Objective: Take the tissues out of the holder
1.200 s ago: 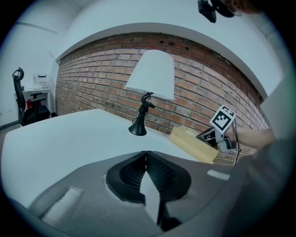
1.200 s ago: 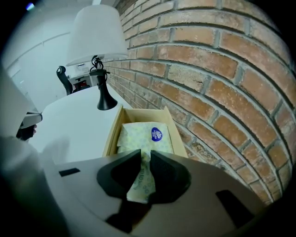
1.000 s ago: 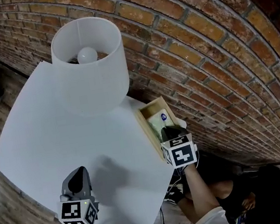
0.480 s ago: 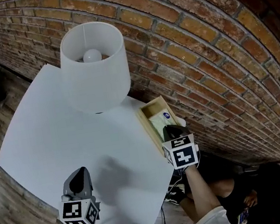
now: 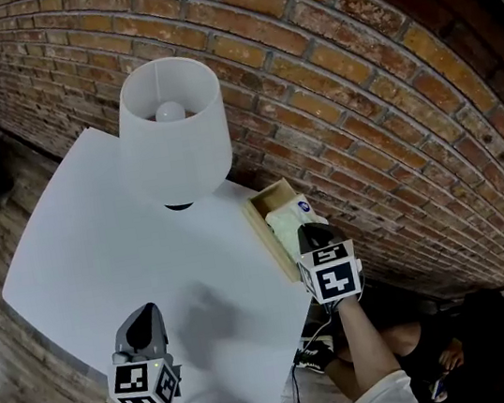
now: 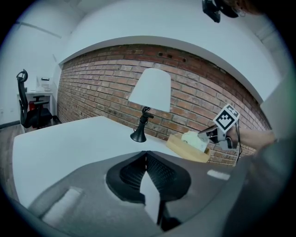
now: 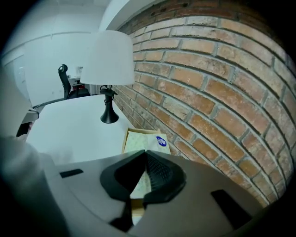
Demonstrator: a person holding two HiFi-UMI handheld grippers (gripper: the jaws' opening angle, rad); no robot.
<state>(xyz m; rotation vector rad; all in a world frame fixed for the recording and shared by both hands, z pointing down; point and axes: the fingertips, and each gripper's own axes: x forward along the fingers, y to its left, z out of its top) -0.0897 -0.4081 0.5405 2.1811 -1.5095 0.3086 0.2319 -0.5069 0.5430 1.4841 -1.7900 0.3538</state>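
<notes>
Our R gripper (image 5: 310,232) is clamped on the near end of the tissue pack (image 5: 286,216), which sits part-raised in the wooden holder (image 5: 265,230). L gripper (image 5: 144,315) is closed, empty, over the bench (image 5: 88,241).

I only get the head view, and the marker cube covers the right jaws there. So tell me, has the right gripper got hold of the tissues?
Observer: Yes. The right gripper view shows the right gripper shut on the tissue pack, apparently pinching its wrapper.
Operator: Is the pack clear of the holder?
Observer: Only partly. Side on, in the left gripper view, it bulges above the rim of the wooden holder beside that gripper.
Operator: And the other gripper?
Observer: The left gripper is shut with nothing in it, above the white table.
</notes>
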